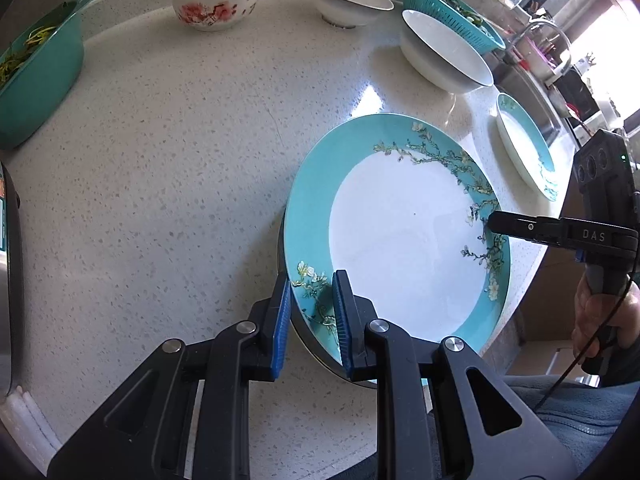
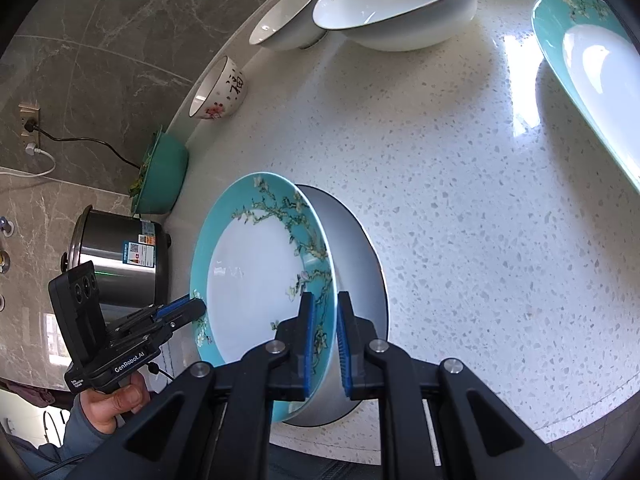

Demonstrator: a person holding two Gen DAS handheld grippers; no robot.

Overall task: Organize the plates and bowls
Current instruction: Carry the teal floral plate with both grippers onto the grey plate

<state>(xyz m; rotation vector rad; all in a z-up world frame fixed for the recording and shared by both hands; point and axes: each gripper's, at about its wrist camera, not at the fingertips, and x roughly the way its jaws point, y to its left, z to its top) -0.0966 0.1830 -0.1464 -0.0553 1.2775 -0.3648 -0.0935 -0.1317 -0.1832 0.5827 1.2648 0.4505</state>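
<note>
Speckled white counter below both tools. Turquoise plate with blossom branches and white centre, tilted, over a white plate with dark rim. Gripped at opposite rims: left gripper clenched on near edge, right gripper likewise. Further off, empty white bowls, floral bowl, teal basins holding greens.

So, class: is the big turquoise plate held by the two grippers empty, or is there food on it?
Empty. The turquoise plate shows a bare white centre in both wrist views, only painted blossom branches on its rim. The left gripper and right gripper pinch opposite edges.
</note>
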